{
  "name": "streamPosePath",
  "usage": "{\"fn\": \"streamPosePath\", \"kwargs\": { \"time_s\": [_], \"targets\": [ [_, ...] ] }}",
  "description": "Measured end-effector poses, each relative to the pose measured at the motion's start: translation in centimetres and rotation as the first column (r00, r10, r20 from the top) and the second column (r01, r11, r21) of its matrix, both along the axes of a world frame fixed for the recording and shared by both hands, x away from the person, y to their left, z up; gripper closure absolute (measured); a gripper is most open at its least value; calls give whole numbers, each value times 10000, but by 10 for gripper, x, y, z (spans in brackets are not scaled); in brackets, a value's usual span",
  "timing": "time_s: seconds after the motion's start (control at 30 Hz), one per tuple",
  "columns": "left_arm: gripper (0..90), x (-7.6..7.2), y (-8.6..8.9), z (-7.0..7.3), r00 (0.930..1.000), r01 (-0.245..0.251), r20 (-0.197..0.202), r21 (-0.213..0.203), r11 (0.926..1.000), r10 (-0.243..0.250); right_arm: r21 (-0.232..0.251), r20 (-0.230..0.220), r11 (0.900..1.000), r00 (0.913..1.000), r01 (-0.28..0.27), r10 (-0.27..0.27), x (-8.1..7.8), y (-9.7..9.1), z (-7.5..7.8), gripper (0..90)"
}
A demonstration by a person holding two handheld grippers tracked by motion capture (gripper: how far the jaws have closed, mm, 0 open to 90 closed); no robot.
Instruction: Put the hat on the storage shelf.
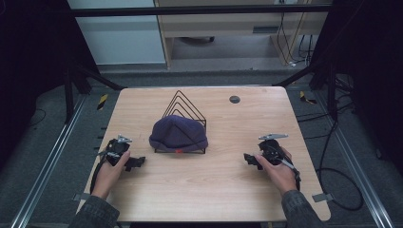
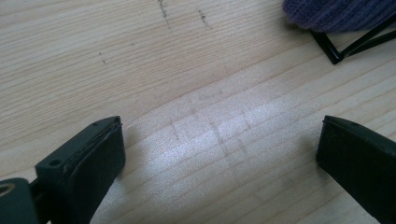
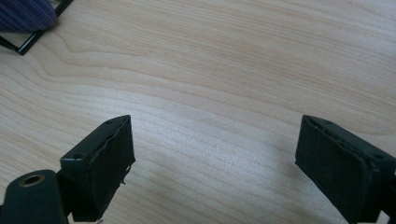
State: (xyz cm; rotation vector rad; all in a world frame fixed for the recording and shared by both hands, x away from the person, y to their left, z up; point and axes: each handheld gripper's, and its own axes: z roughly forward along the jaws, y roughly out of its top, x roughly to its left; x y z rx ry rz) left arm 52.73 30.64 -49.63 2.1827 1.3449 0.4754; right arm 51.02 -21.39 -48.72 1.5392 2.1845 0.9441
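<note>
The pale wood-grain tabletop [image 1: 214, 190] takes up the middle of the high view and carries no readable writing, brand or label; a small dark round disc [image 1: 234, 99] sits near its upper right. At the centre of the frame stands a black wire rack [image 1: 184, 105] of nested triangular loops, and a dark purple knitted hat [image 1: 178, 134] is draped over its front, domed and ribbed, with a rolled brim and a tiny red speck at the lower edge that is too small to read. In the left gripper view the hat [image 2: 341, 14] and a corner of the rack [image 2: 334, 49] fill the upper right; in the right gripper view they appear at the upper left. The left tool [image 1: 135, 163] lies at the lower left, well apart from the hat, released with bare wood between its jaws. The right tool [image 1: 250, 159] lies at the lower right, likewise spread wide and holding nothing.
</note>
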Motion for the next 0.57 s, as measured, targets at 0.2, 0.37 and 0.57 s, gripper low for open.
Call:
{"fn": "streamPosePath", "kwargs": {
  "time_s": [0.2, 0.37, 0.57],
  "targets": [
    [0, 0, 0, 0, 10000, 10, 6, 5, 10000, -10, -18, -35, 9999, 9999, 115, -115, -4, -1, -11, 111],
    [0, 0, 0, 0, 10000, 25, 6, 17, 10000, -25, -406, 640, 9992, 9979, 54, -28, -12, 2, -17, 103],
    [0, 0, 0, 0, 10000, 50, -3, 18, 10000, -50, -762, 1315, 9970, 9913, 141, -40, -18, 7, -24, 98]
  ]
}}
